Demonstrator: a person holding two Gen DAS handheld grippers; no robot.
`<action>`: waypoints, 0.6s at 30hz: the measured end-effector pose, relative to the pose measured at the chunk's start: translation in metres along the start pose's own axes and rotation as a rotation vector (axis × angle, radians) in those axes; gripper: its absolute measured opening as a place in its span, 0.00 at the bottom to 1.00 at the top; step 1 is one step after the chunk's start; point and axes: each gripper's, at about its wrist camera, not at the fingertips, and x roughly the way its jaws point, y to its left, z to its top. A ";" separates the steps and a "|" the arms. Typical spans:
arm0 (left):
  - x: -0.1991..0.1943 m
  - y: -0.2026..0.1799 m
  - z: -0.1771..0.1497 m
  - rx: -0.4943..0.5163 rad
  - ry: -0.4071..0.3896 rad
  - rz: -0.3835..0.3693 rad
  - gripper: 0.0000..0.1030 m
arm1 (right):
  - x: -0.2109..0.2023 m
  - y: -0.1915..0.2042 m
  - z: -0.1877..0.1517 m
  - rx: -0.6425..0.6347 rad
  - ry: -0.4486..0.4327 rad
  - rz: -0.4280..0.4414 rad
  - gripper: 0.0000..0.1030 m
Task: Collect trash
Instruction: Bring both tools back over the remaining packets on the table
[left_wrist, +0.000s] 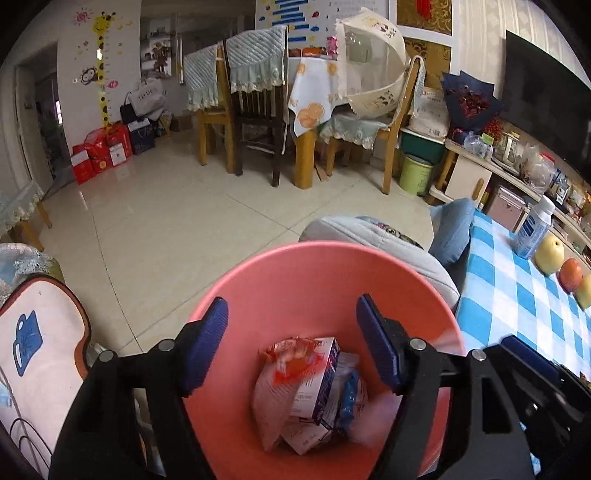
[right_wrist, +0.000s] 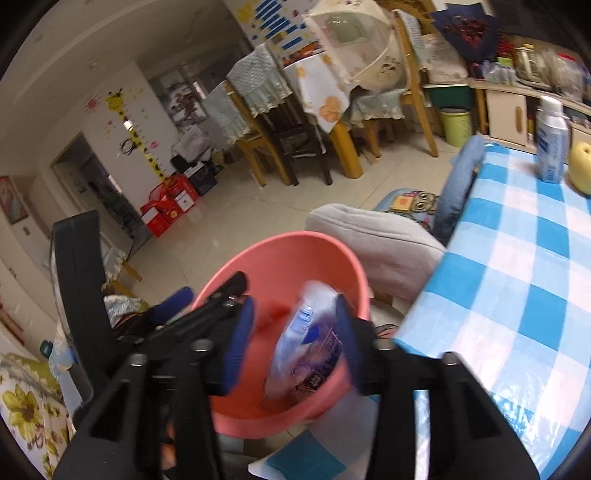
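Note:
A pink bin (left_wrist: 314, 273) sits by the table's left edge and holds several pieces of trash: a crumpled red-and-white wrapper (left_wrist: 291, 354), a white-and-purple carton (left_wrist: 325, 384) and clear plastic. My left gripper (left_wrist: 291, 332) is open and empty, right above the bin's mouth. In the right wrist view my right gripper (right_wrist: 293, 332) is open over the same bin (right_wrist: 280, 258). A blurred blue-and-white plastic wrapper (right_wrist: 310, 347) sits between its fingers, against the right pad, over the bin. The left gripper's body (right_wrist: 207, 310) shows at the bin's left rim.
A blue-and-white checked tablecloth (left_wrist: 517, 295) covers the table at right, with a white bottle (left_wrist: 535, 225), a yellow apple (left_wrist: 550, 254) and an orange fruit (left_wrist: 570, 275). A grey cushioned stool (left_wrist: 388, 243) stands behind the bin. Dining table, chairs and a green bin (left_wrist: 415, 173) stand farther back.

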 end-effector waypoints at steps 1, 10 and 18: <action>0.000 -0.001 0.000 0.003 0.003 0.001 0.73 | -0.002 -0.002 -0.001 -0.004 -0.007 -0.016 0.57; 0.001 -0.009 -0.001 0.030 0.006 0.000 0.76 | -0.018 -0.013 -0.008 0.006 -0.034 -0.078 0.79; -0.001 -0.019 -0.001 0.065 0.000 -0.006 0.77 | -0.028 -0.015 -0.017 -0.038 -0.039 -0.130 0.86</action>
